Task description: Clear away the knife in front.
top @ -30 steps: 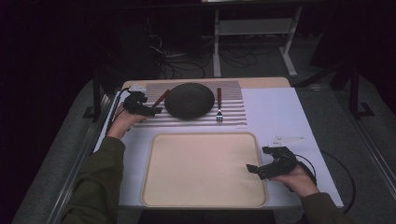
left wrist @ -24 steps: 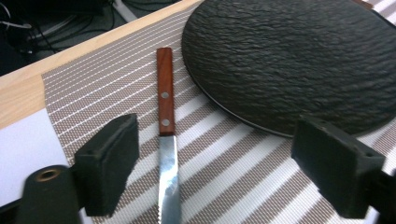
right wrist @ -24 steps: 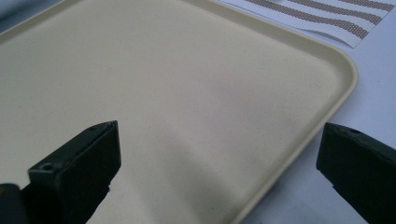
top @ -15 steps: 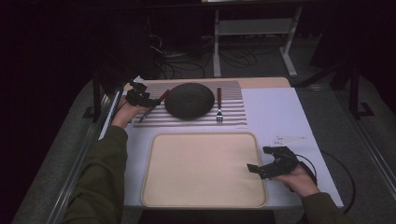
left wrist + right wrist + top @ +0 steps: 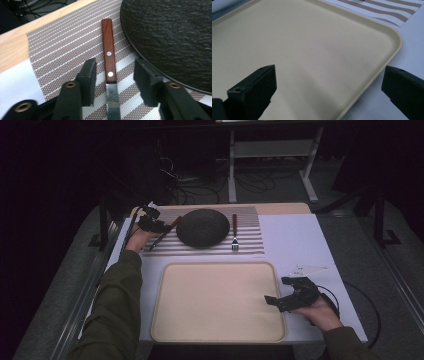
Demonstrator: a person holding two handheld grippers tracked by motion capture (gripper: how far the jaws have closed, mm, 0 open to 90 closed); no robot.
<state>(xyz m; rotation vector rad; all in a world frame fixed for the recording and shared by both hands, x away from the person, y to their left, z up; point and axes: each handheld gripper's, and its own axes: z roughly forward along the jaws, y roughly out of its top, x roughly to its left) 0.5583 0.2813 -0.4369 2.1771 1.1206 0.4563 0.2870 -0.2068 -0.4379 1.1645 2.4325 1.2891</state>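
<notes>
The knife (image 5: 109, 60) lies on the striped mat (image 5: 165, 245), at 9 o'clock of the dark plate (image 5: 203, 227). It has a brown wooden handle. The left gripper (image 5: 113, 77) has moved over from the mat's edge, and now its fingers (image 5: 89, 75) sit on both sides of the handle. They have just been closing, but gaps show, so they do not squeeze yet. It looks ready to grab the knife. A fork (image 5: 234, 232) lies at 3 o'clock of the plate. The right gripper (image 5: 280, 300) waits, fingers wide, at the tray's (image 5: 165, 280) 4 o'clock corner on the bench (image 5: 300, 245).
</notes>
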